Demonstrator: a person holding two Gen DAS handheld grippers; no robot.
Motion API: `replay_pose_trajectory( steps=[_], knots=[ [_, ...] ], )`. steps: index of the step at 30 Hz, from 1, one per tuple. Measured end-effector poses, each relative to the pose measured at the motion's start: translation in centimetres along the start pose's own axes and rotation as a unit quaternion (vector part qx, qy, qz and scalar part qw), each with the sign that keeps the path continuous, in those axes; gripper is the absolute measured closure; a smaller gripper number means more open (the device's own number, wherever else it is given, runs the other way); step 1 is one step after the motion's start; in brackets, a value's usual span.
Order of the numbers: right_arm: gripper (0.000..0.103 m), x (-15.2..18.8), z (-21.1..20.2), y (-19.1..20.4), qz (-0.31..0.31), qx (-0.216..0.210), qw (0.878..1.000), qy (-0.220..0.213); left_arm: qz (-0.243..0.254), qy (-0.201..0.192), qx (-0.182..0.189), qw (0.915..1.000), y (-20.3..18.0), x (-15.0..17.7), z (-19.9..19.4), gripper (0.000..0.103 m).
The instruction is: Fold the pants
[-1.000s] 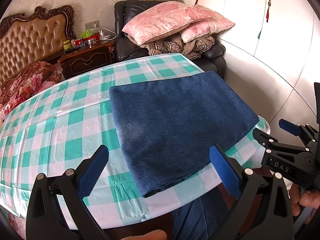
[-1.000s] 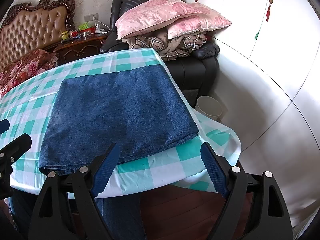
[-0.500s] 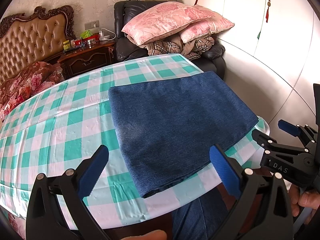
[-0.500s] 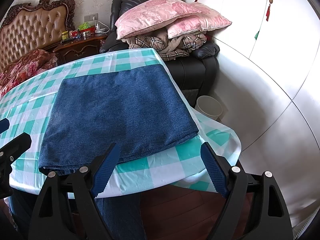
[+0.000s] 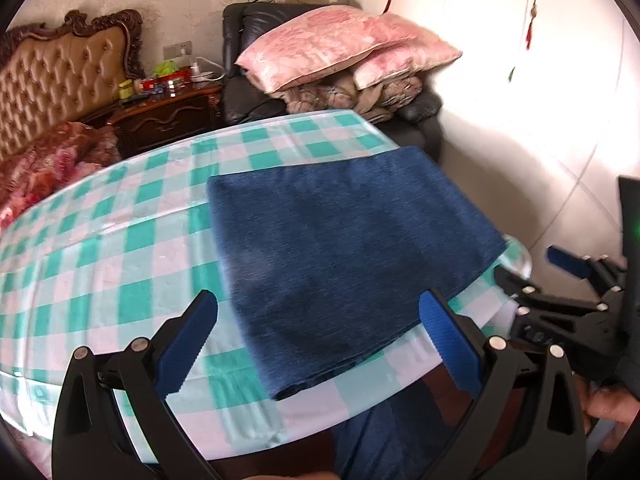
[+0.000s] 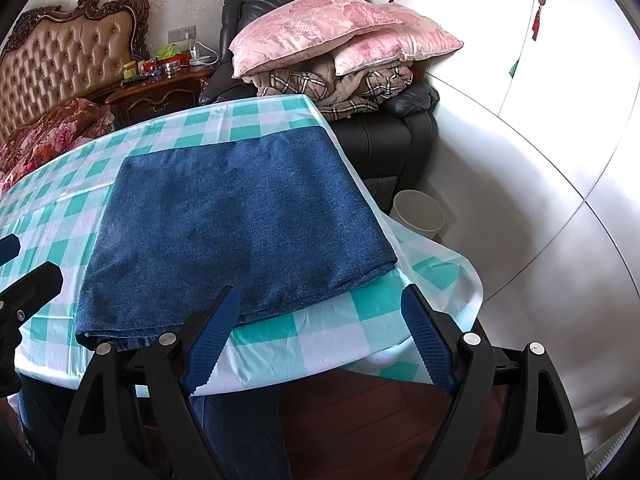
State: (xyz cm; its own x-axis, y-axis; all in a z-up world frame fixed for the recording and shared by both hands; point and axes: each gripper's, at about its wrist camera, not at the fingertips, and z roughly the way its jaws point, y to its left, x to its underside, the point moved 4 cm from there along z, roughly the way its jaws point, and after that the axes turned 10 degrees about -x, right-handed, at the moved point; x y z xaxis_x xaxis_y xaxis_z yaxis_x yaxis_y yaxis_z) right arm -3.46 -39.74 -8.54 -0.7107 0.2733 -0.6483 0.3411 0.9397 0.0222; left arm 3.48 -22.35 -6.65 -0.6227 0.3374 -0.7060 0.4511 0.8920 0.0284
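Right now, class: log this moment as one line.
pants: folded, flat on table | left gripper: open, empty | right gripper: open, empty | stage: fold appears done

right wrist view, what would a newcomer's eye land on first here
First, the flat rectangle of folded dark blue denim pants lying at the near right end of the teal and white checked tablecloth. Next, the two pink floral pillows stacked on the black leather armchair behind the table.

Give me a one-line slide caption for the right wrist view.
Open right gripper hovers at the table edge before folded blue pants on a teal-checked tablecloth.
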Motion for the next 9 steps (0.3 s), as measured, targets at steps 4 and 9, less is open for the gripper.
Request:
replay_pose_trajectory(
  steps=[4,9],
  knots=[
    [0.023,0.4,0.6,-0.7,0.014,0.002,1.0,0.003,-0.009,-0.008,0.049,0.9988,-0.8,-0.7,1.2,0.002],
    [0.02,-0.3,1.7,-1.7,0.058,-0.003,0.998,-0.019,-0.091,0.005,0.019,0.9956,7.4,1.3,-0.3,0.002]
  ],
)
